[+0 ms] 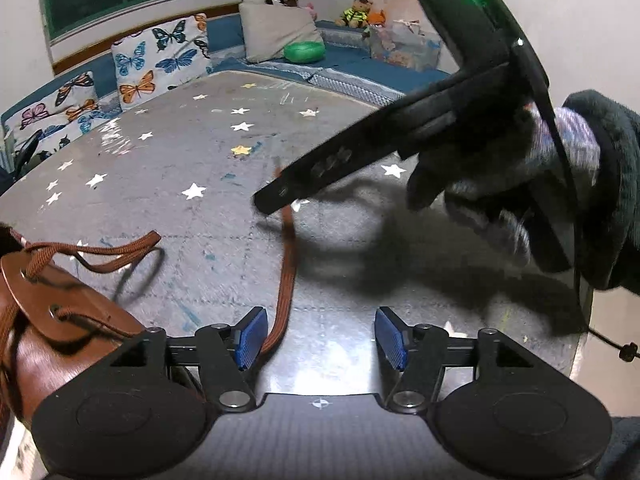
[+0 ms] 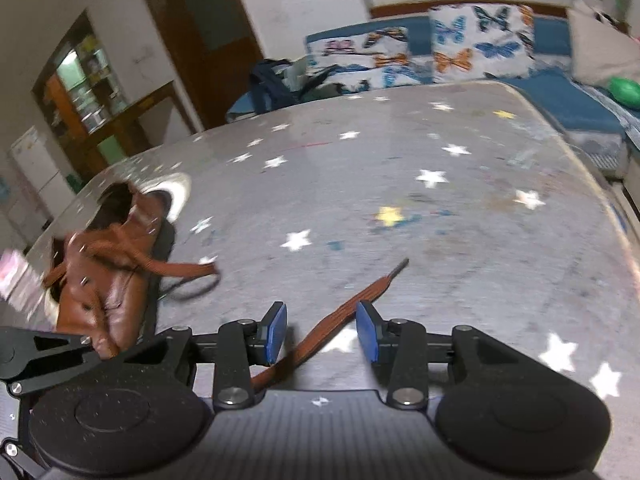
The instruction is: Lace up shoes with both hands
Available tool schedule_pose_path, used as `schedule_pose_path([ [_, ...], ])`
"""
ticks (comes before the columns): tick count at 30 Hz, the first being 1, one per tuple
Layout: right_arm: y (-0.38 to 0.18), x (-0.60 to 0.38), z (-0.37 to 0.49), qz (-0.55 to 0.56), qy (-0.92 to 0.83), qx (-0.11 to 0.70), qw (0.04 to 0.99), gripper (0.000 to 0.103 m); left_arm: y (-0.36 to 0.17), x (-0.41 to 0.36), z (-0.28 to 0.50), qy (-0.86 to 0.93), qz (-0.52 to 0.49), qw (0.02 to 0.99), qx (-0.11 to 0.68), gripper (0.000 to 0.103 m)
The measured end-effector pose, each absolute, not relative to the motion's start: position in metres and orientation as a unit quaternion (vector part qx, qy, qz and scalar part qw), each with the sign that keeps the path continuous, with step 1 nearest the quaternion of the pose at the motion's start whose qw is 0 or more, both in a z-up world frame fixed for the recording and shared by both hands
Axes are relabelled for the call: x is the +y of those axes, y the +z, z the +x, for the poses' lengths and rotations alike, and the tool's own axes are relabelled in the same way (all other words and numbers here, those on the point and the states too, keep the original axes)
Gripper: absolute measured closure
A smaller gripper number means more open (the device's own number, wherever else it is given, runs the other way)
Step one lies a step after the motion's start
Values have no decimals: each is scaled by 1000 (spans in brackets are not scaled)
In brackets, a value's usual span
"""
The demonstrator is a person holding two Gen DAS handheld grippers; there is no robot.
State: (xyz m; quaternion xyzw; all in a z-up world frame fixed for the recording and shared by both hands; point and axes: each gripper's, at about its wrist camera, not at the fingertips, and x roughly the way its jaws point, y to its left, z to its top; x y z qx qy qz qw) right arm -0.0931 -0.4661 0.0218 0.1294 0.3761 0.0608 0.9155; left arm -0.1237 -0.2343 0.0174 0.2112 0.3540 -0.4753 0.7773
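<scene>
The left wrist view catches the brown shoe (image 1: 52,320) close up at its lower left on the grey star-patterned table (image 1: 180,168), with eyelets and a looped lace (image 1: 120,254) showing. A second stretch of brown lace (image 1: 286,280) runs up from beside the left gripper's (image 1: 320,338) left blue pad (image 1: 252,338); the pads stand apart and do not press it. Only this view shows the right gripper from outside, held in a gloved hand (image 1: 480,188).

The right wrist view shows the whole shoe (image 2: 108,276) lying farther off at the left. The right gripper (image 2: 322,330) has its pads apart, the lace end (image 2: 352,312) passing loosely between them, its dark tip (image 2: 400,266) resting on the table (image 2: 460,240). A doorway and shelves appear only here.
</scene>
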Motion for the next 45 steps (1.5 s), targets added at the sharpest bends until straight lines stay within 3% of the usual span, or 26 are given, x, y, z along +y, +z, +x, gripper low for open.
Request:
schedule_pose_path([
  [12,21,-432,-95,57,64,373,924,68,16,-241,-153,-493,210,773,339,38],
  [17,20,-419,-103,21,67,370,926,86,16,-243,-156,-496,209,772,338,37],
  [31,21,-412,-104,-63,72,366,926,102,52,-195,-142,-454,178,816,310,34],
  [37,41,-418,-111,-136,41,320,937,102,73,-152,-124,-374,145,870,288,33],
  [45,102,-431,-132,-262,-33,179,948,102,77,-109,-95,-282,97,903,308,33],
])
